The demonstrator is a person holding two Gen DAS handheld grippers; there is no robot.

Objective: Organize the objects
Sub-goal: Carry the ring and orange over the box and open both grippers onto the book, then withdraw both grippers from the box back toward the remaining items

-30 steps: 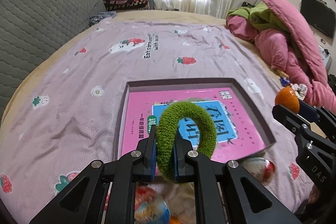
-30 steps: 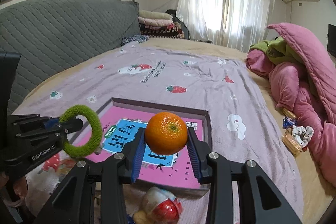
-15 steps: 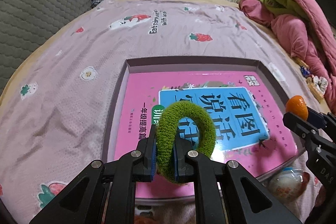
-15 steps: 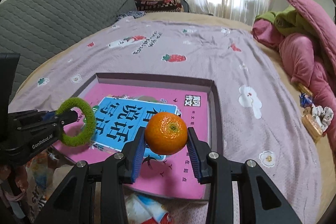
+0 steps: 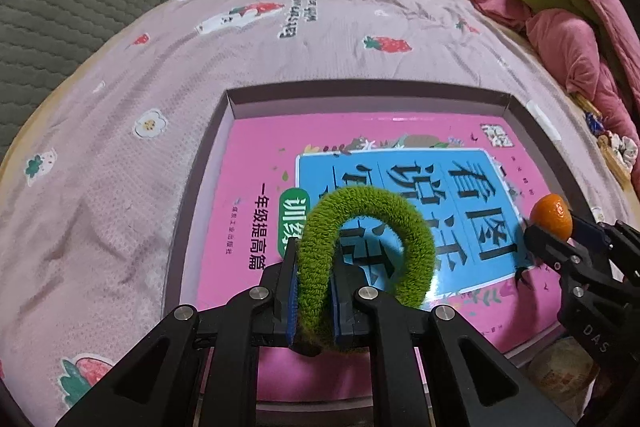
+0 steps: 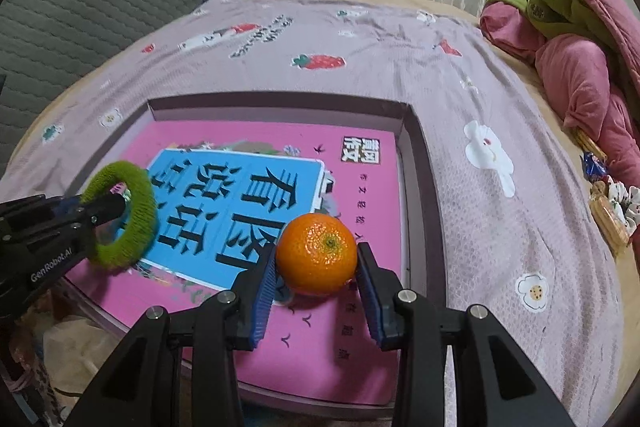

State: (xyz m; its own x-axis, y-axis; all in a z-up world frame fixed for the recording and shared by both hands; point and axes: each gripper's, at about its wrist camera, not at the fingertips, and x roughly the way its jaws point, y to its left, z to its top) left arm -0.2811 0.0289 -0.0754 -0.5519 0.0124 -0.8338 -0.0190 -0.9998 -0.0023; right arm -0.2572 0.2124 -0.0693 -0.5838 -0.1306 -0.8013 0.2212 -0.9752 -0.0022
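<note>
Clamping green hair tie (image 5: 362,259) in left gripper (image 5: 314,291), orange (image 6: 317,254) in right gripper (image 6: 316,291); both hanging over pink book (image 6: 348,343) lying in shallow box (image 6: 416,155) just below fingertips.

Green ring (image 5: 366,255), orange (image 6: 317,254) above boxed book (image 6: 360,343).

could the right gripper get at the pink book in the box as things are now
Probably not to grasp it. The way down to the pink book is clear, but the right gripper is shut on an orange, so its fingers are full. It would need to set the orange down first.
</note>
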